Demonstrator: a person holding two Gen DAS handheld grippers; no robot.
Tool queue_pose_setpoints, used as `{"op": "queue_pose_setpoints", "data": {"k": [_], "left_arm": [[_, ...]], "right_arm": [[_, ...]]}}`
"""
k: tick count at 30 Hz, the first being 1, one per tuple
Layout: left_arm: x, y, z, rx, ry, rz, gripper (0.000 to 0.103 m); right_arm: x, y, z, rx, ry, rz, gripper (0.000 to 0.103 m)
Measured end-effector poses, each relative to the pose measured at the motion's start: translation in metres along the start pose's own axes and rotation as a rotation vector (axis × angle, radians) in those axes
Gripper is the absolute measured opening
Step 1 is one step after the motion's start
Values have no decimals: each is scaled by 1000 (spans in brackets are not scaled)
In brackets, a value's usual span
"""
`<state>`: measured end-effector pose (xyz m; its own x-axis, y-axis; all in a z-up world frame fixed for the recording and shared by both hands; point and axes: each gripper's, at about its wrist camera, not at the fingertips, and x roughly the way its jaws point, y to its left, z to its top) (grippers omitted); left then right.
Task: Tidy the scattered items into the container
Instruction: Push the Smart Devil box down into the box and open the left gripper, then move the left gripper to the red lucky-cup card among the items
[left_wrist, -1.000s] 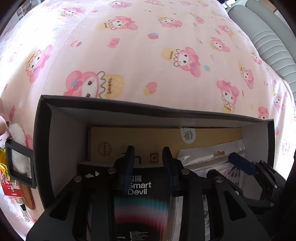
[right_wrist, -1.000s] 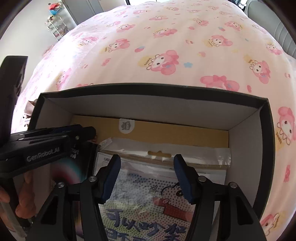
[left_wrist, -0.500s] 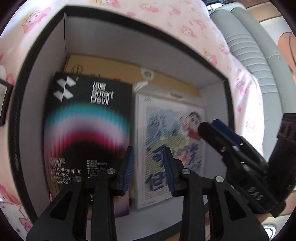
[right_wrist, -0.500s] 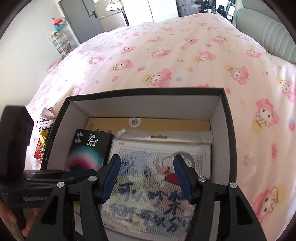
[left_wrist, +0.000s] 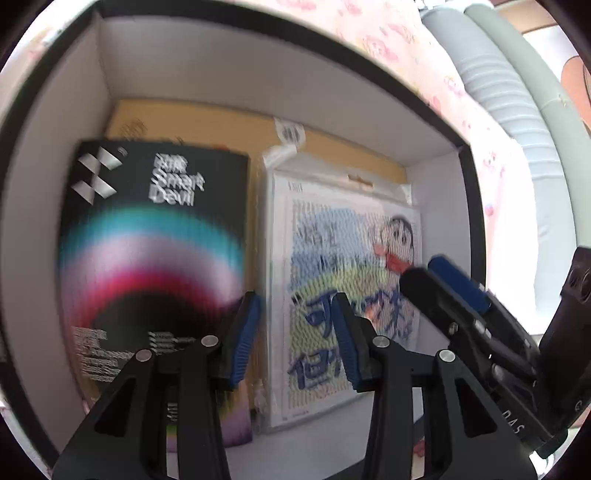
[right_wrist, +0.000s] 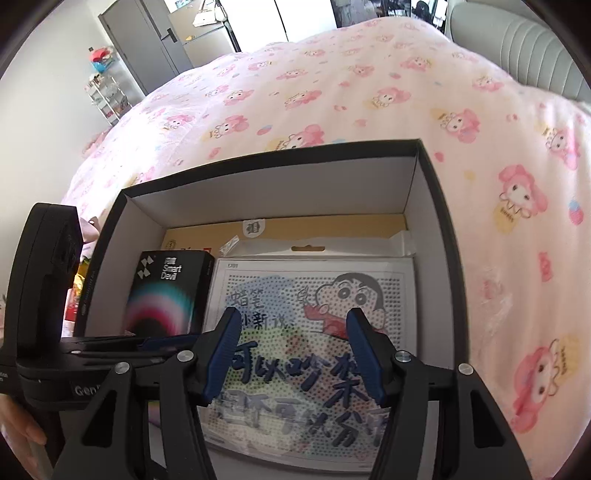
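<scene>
Left fingers (left_wrist: 295, 336) opening, empty; right fingers (right_wrist: 295, 354) standing wide, empty. I'm hovering both over the box (right_wrist: 436, 206); black pack (right_wrist: 166, 295) and bead kit (right_wrist: 314, 317) lying flat side by side to fit.

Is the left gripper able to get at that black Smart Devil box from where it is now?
Probably yes. The left gripper, jaws opening and empty, hangs just above the Smart Devil box, which lies uncovered in the container.

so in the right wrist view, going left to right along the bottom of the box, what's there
left gripper → black Smart Devil box → cartoon bead-board pack → box's right wall → pink bedspread
</scene>
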<state>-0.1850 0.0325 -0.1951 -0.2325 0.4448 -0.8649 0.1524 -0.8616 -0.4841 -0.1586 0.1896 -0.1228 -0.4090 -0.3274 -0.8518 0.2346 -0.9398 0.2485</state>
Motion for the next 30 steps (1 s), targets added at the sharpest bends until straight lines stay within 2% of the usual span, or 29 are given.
{"op": "queue_pose_setpoints", "data": {"k": [3, 6, 10, 15, 21, 25, 30], "left_arm": [[-5, -1, 3, 3, -41, 10, 40], [-1, -5, 6, 18, -33, 37, 38], [0, -2, 6, 5, -35, 26, 37], [-20, -12, -2, 58, -112, 71, 37], [-58, -30, -39, 146, -194, 96, 37], [-75, -44, -59, 219, -210, 108, 37], [-103, -36, -80, 265, -233, 113, 37]], "right_arm": [[0, 2, -3, -21, -1, -17, 57], [4, 2, -4, -25, 13, -35, 57], [9, 2, -4, -29, 27, -44, 57], [5, 1, -5, -2, 18, -47, 57], [-29, 12, -24, 22, -71, -70, 57], [-56, 19, -41, 45, -112, -77, 57], [-83, 36, -57, 17, -135, -69, 57]]}}
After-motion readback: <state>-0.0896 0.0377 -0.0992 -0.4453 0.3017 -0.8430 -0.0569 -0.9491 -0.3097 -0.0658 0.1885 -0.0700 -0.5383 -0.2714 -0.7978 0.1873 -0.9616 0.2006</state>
